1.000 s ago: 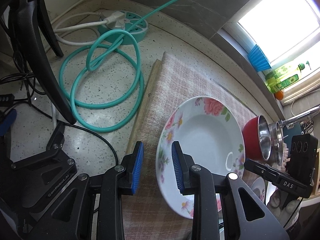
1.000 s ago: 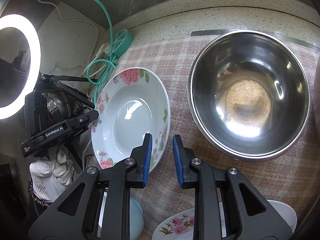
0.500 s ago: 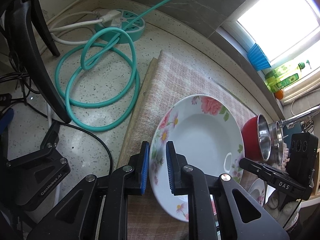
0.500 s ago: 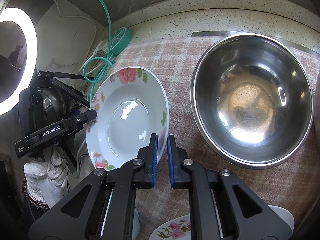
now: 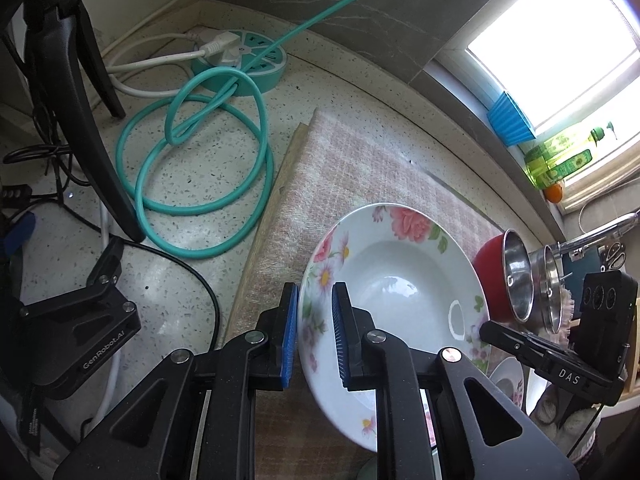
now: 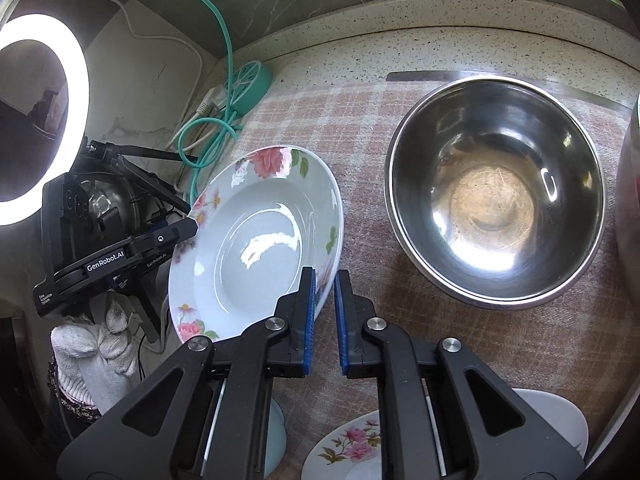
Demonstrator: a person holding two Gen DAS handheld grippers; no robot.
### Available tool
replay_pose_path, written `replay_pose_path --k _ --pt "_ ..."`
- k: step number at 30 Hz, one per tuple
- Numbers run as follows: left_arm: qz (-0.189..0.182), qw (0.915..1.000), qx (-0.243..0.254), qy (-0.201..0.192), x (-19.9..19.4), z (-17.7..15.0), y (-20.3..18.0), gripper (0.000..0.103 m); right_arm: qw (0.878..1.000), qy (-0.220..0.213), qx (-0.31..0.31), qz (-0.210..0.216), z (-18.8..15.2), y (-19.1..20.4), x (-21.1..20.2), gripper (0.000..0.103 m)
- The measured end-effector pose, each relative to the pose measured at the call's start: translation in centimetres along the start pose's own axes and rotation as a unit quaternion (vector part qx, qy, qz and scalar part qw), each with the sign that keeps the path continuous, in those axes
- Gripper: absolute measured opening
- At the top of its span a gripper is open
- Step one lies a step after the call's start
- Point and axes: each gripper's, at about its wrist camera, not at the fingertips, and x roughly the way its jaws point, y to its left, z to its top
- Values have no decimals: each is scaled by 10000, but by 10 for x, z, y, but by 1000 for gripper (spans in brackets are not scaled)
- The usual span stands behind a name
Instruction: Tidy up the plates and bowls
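Crowding floral plate (image 6: 256, 240): steel bowl (image 6: 496, 192), teal cable (image 5: 200, 160).

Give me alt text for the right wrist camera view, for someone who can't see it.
The right gripper pinches the near rim of a tilted floral plate between its blue-padded fingers, while the left gripper holds the plate's opposite edge. A large empty steel bowl sits beside it on a pink checked cloth.
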Motion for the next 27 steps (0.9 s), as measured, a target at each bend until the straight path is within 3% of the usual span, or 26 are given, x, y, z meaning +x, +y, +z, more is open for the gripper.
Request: replay_pose_path --k 18,27 --pt "-263 9988 224 -335 -36 -21 -45 15 9996 -238 -88 132 -26 -11 -57 10" --pt "-436 9980 374 -276 -37 -49 -79 15 9995 -293 -86 77 -49 -30 -94 10"
